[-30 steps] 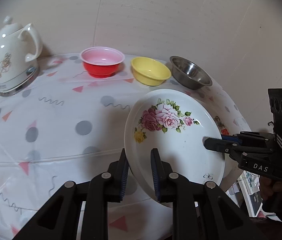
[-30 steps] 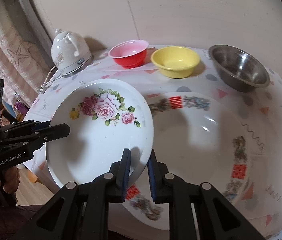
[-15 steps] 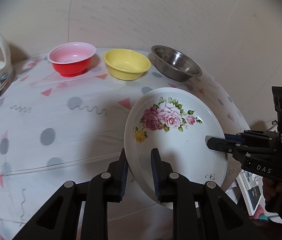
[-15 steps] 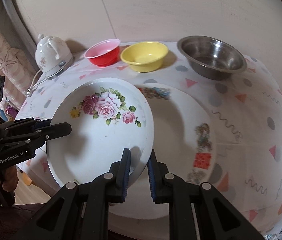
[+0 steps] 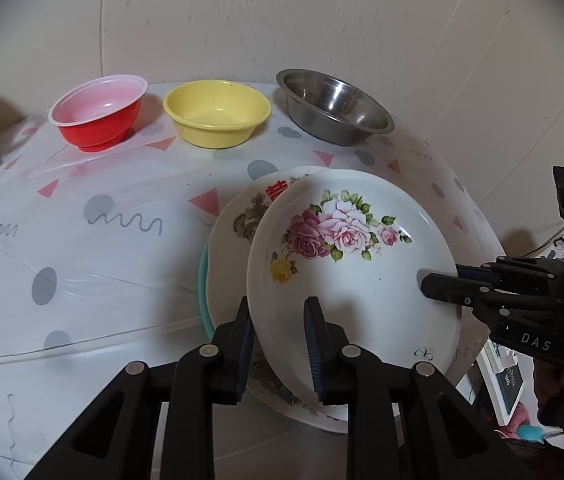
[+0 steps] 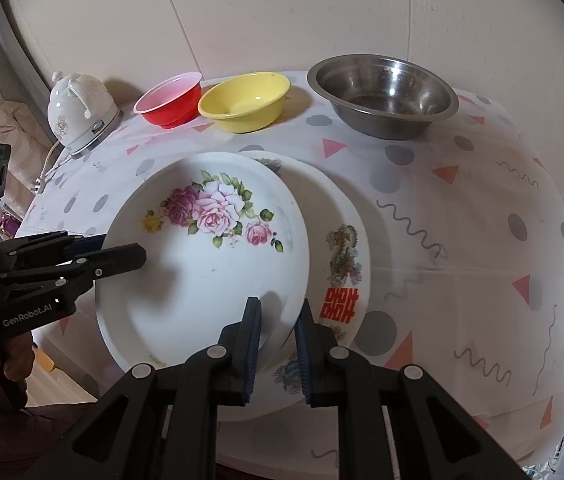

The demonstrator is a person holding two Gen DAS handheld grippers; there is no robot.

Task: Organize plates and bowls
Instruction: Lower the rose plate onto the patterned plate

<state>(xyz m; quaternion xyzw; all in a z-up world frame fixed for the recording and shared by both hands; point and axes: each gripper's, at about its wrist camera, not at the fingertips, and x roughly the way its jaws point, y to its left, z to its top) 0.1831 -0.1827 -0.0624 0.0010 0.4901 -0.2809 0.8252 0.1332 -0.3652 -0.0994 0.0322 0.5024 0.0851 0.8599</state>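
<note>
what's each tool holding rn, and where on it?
Both hold the rose plate by its rim: left tool on its near-left edge, right tool on the opposite edge, above the dragon plate.

Home dining table, kettle, bowls.

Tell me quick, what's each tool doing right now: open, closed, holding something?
Left tool: closed on the near rim of the rose plate.
Right tool: closed on the same rose plate's opposite rim.
</note>
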